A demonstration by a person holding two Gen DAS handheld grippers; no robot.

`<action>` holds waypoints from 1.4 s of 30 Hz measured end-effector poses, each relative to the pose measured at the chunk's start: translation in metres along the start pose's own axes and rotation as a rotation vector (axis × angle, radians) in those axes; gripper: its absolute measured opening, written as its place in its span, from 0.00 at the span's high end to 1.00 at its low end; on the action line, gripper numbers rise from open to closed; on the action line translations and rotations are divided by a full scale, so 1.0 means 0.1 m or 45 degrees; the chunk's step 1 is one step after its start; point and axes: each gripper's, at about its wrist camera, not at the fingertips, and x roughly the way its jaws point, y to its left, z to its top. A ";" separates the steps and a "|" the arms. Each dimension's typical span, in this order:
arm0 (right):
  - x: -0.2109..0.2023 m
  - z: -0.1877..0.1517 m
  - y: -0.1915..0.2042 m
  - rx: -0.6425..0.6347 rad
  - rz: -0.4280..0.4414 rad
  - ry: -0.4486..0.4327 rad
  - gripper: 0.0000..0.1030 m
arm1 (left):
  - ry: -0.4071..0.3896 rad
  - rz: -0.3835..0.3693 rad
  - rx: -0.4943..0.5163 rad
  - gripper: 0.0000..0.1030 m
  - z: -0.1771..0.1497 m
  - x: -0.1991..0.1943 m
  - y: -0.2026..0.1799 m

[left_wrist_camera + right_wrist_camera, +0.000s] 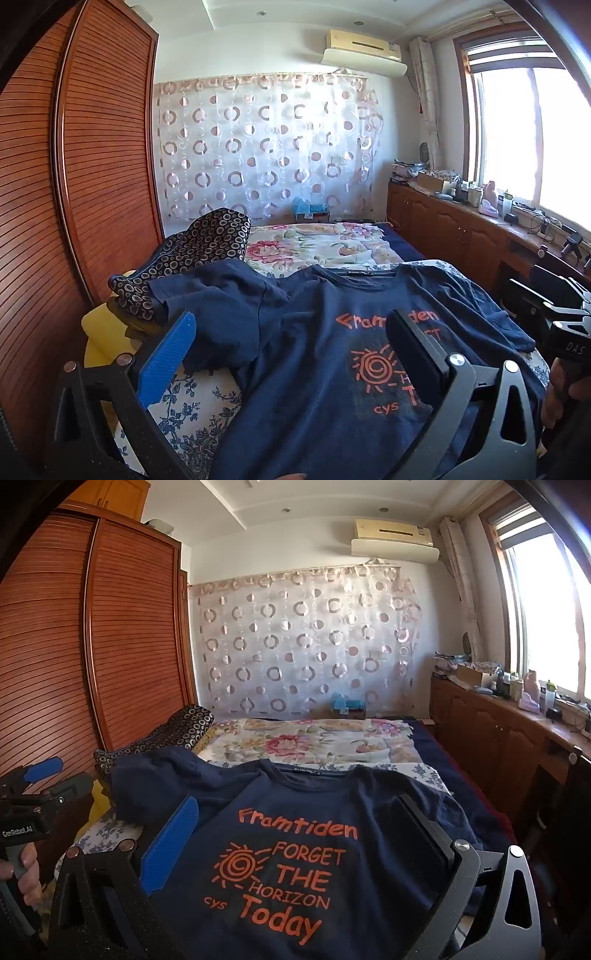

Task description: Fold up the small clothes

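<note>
A navy T-shirt (pixel 295 849) lies face up and spread flat on a blue-and-white floral cover (pixel 192 417), its neckline on the far side from both tongs and its orange print, reading "Framtiden" over a spiral sun (pixel 236 866) and "FORGET THE HORIZON Today", facing them. The left gripper (pixel 291 336) hangs above the shirt's chest with its jaws spread wide, nothing between them but air; its blue pad (pixel 168 354) sits over the shirt's crumpled sleeve (pixel 221 306) and its black finger (pixel 413 347) covers part of the print. The right gripper (pixel 299 830) is likewise wide apart and holds nothing, framing the whole printed slogan between its blue pad (pixel 170 849) and its dark finger (pixel 424 834). Beyond the left gripper's blue pad a dark cloth with ring patterns (pixel 199 247) is heaped beside the bunched sleeve. Straight ahead of both tongs, past the neckline, a flowered bedspread (pixel 314 742) runs to a sheer curtain with circles (pixel 303 642). A louvred wooden wardrobe (pixel 92 627) stands off the blue-pad side, and low wooden cabinets (pixel 443 225) under a bright window (pixel 535 133) off the other. A hand (pixel 27 875) grips the left tool's handle at the edge of the right wrist view.
</note>
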 end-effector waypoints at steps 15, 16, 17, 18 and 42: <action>0.00 -0.01 0.01 0.005 0.002 -0.004 0.00 | 0.007 0.000 0.006 0.00 0.00 0.02 0.02; 0.00 -0.01 0.02 0.004 0.001 -0.004 0.00 | 0.007 -0.001 0.005 0.00 -0.01 0.03 0.02; -0.01 -0.01 0.02 0.005 0.002 -0.004 0.00 | 0.008 -0.002 0.006 0.00 -0.01 0.04 0.02; 0.02 0.00 -0.01 0.005 0.003 -0.004 0.00 | 0.006 0.000 0.001 0.00 0.00 0.01 0.02; -0.02 0.00 0.03 -0.002 0.002 -0.012 0.00 | 0.000 0.002 0.001 0.00 0.01 -0.01 -0.03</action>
